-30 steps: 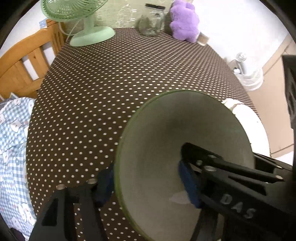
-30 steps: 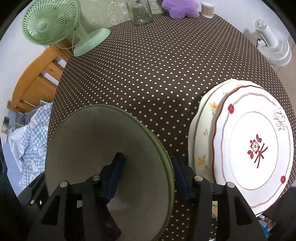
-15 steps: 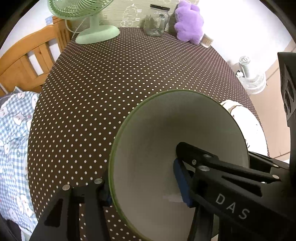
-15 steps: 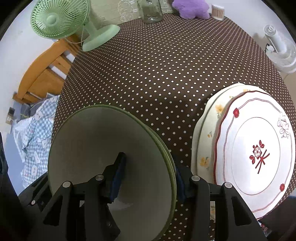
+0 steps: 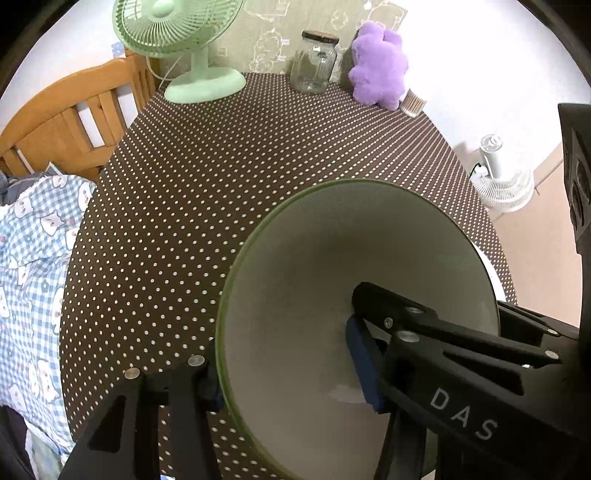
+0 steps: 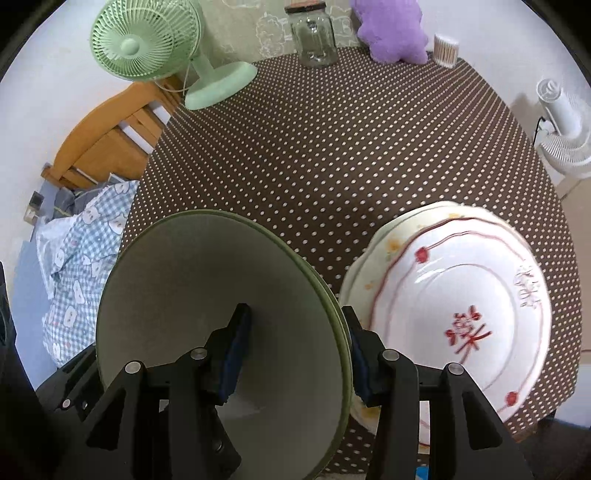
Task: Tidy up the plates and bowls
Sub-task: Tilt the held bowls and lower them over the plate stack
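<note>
A pale green bowl (image 5: 332, 277), which shows a double rim as if two are nested, hangs above the brown dotted table (image 5: 258, 177). My left gripper (image 5: 284, 354) is shut on its left wall, one blue pad inside and one outside. In the right wrist view my right gripper (image 6: 297, 343) is shut on the opposite wall of the same bowl (image 6: 207, 280). To the right lies a white plate with red trim (image 6: 461, 295) on top of a yellow-flowered plate (image 6: 384, 254). Only a sliver of the plates (image 5: 493, 273) shows past the bowl in the left wrist view.
A green desk fan (image 6: 147, 40), a glass jar (image 6: 314, 33), a purple plush toy (image 6: 391, 29) and a cotton-swab tub (image 6: 445, 50) line the table's far edge. A wooden chair (image 5: 66, 122) and checked cloth (image 5: 33, 251) stand left. On the floor at right is a white fan (image 6: 561, 125).
Both grippers have risen with the bowl held between them, and the table and plates look farther below. Both views have rolled a little. The grips are unchanged.
</note>
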The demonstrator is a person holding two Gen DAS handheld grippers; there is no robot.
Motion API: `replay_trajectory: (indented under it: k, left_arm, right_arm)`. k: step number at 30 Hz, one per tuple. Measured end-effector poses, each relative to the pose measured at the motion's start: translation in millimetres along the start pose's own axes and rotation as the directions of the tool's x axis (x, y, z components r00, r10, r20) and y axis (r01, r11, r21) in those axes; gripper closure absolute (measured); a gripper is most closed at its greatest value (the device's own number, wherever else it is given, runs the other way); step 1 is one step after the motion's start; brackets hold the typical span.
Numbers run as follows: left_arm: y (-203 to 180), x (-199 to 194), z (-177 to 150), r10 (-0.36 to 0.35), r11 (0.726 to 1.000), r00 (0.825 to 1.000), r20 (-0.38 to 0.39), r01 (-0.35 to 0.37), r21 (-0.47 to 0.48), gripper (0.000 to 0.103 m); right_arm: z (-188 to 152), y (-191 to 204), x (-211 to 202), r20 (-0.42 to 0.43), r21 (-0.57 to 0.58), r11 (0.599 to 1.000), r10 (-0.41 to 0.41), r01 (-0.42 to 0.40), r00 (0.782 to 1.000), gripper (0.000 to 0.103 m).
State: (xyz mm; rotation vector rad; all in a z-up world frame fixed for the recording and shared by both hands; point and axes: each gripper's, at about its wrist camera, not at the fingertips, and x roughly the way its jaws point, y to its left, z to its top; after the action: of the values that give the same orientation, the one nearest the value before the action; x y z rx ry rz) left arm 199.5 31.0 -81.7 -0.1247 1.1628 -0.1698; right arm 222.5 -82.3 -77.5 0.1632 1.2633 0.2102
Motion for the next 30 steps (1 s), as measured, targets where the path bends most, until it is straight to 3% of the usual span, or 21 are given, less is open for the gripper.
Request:
replay_trajectory:
  k: [12, 30]
  left_arm:
    - [-45.2, -15.7, 3.1, 0.017, 1.0, 0.999, 0.048, -0.016, -0.019, 0.049]
    - [-109.4, 2.9, 2.6, 0.015, 1.0, 0.999, 0.044, -0.014, -0.016, 0.049]
  right_arm:
    - [2.2, -34.0, -43.0, 0.046, -0.039, 0.999, 0.015, -0.013, 0.999, 0.051]
    - [7.8, -95.3, -58.2, 0.045, -0.029, 1.0, 0.013, -0.011, 0.999, 0.051]
